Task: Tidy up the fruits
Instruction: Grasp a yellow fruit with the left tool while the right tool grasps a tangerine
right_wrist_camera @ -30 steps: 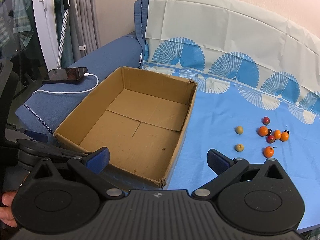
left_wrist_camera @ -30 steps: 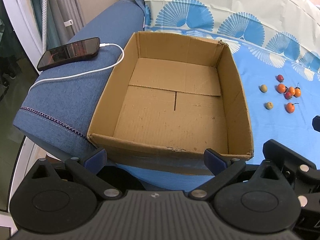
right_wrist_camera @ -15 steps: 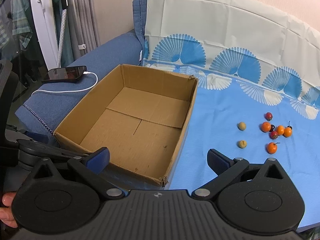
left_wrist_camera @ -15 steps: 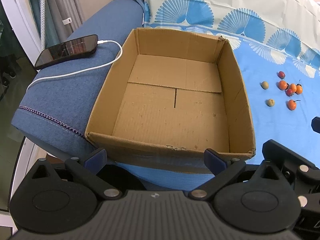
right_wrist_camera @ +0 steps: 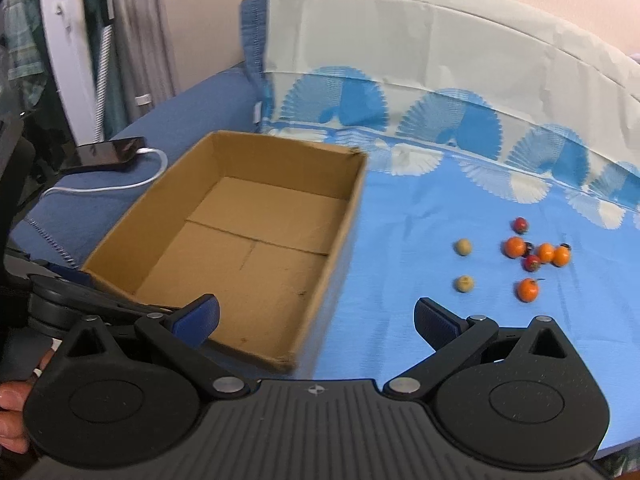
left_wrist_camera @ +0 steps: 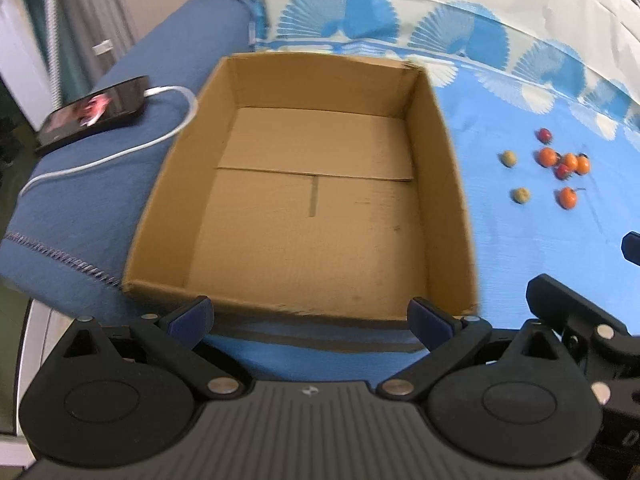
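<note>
You hold both tools above a sofa draped in a blue fan-print cloth (right_wrist_camera: 400, 240), and nothing is picked yet: the left gripper (left_wrist_camera: 310, 316) and the right gripper (right_wrist_camera: 316, 316) each stand with jaws spread wide and empty. The cardboard box (left_wrist_camera: 452, 168) sits open and bare directly ahead of the left tool, its near wall just beyond the fingertips. The fruits (right_wrist_camera: 516, 258) lie loose on the cloth well to the right of the box: four orange ones and two dark red ones clustered close, some touching, with two pale green ones (right_wrist_camera: 463, 265) set apart nearer the box. The likely trouble is in that cluster: closing on one orange fruit may nudge its neighbours, and on soft, creased cloth round fruit can roll off toward the sofa's edge. A hard squeeze could bruise them, by the look of their size. On the left armrest a phone (left_wrist_camera: 94, 114) rests with its white cable (left_wrist_camera: 120, 156) looping close by the box's left wall; shifting the box could snag the cable and drag the phone off.
</note>
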The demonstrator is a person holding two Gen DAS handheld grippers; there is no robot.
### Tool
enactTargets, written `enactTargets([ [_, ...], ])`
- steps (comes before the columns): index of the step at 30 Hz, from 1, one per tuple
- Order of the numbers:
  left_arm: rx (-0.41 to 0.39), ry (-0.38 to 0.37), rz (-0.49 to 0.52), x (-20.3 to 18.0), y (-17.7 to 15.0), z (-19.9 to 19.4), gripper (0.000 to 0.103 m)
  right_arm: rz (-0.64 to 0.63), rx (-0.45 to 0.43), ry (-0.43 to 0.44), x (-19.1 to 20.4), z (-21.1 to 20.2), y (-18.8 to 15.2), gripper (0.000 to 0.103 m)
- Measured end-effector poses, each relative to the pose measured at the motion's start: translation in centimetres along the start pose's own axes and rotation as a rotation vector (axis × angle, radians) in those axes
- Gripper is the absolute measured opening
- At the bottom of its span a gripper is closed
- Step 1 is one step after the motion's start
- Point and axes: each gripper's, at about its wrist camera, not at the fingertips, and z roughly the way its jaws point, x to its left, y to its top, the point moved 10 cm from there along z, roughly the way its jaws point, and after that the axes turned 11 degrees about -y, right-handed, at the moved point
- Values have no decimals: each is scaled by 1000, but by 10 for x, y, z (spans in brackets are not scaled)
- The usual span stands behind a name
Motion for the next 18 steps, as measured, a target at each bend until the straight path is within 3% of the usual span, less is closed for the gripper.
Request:
enactTargets([
  [8,11,-47,130,-81,31,30,103,143,-2,-168,-107,20,-12,102],
  [11,27,-113,170,-124,46,55,103,195,-1,-247,-159,37,-22,102],
  [14,35,-163,207,-167,61,96,103,251,6,-315,-209,64,-31,102],
  [18,60,-191,256,-217,73,173,103,310,76,-342,-265,123,-45,102],
])
